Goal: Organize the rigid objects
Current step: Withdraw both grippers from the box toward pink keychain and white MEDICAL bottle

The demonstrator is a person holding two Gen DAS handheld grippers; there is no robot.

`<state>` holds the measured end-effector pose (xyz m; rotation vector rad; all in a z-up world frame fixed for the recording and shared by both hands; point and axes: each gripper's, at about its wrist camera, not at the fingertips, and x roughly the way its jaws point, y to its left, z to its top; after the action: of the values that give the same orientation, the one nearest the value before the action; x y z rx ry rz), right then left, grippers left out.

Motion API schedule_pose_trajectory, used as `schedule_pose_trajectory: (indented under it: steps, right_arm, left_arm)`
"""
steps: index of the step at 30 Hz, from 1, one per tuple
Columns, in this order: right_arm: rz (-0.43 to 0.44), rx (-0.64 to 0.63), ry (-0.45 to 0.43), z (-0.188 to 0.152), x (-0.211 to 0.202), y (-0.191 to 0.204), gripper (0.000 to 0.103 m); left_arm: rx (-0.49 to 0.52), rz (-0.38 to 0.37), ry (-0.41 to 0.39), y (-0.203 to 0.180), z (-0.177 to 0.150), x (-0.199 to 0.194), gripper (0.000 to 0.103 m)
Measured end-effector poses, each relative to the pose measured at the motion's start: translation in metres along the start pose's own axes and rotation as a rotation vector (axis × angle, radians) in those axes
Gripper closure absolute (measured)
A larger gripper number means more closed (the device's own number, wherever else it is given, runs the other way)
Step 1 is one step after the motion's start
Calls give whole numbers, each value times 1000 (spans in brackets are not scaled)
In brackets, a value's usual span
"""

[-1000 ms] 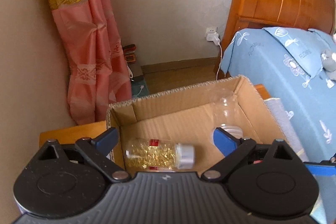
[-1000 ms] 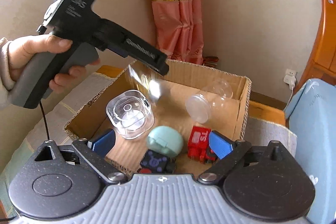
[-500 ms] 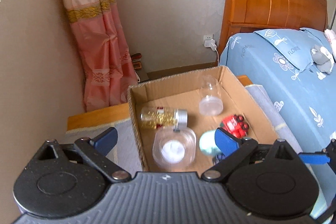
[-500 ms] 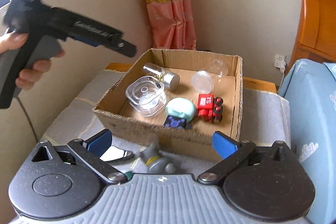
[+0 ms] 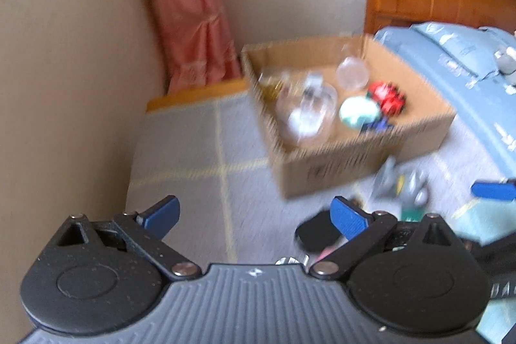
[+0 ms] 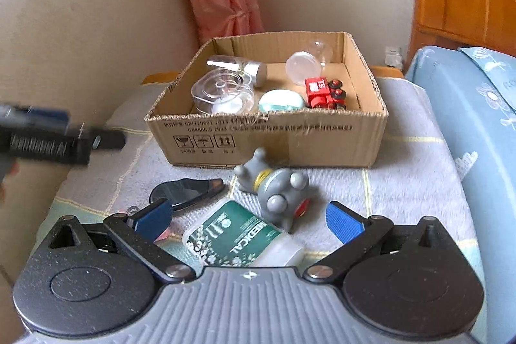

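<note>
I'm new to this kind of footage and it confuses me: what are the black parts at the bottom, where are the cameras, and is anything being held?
A person holds two hand grippers, each with a camera looking along its blue-tipped fingers. The left gripper and right gripper are both open and empty. On the cloth stands a cardboard box holding a red toy train and clear containers. In front lie a grey toy, a green-labelled bottle and sunglasses.

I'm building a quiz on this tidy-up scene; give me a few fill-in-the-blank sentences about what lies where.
The red toy train lies inside the cardboard ____.
The grey toy figure lies ____ the box, on the cloth.
The green bottle between the right gripper fingers reads ____.
Both grippers hold ____.

Missing: box; outside; MEDICAL; nothing
</note>
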<state>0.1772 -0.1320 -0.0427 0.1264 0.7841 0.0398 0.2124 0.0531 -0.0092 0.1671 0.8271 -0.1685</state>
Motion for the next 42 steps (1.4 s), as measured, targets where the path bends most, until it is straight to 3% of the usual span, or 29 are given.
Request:
schedule_pose_trajectory:
  steps: [9, 17, 32, 37, 42]
  right_arm:
    - [-131, 47, 0, -15, 19, 25, 0]
    - [-243, -58, 14, -19, 35, 48, 0]
    - [-215, -35, 95, -52, 8, -6, 0]
    - [-158, -33, 147, -65, 16, -22, 0]
    - [-125, -92, 128, -64, 19, -18, 0]
  left_arm:
    - [-41, 68, -34, 20, -42, -7, 4]
    - [-54, 33, -56, 26, -56, -6, 4]
    - [-14, -46, -27, 12, -63, 4, 4]
    - [10, -85, -10, 1, -61, 10, 4]
    - [27, -121, 3, -14, -59, 19, 4]
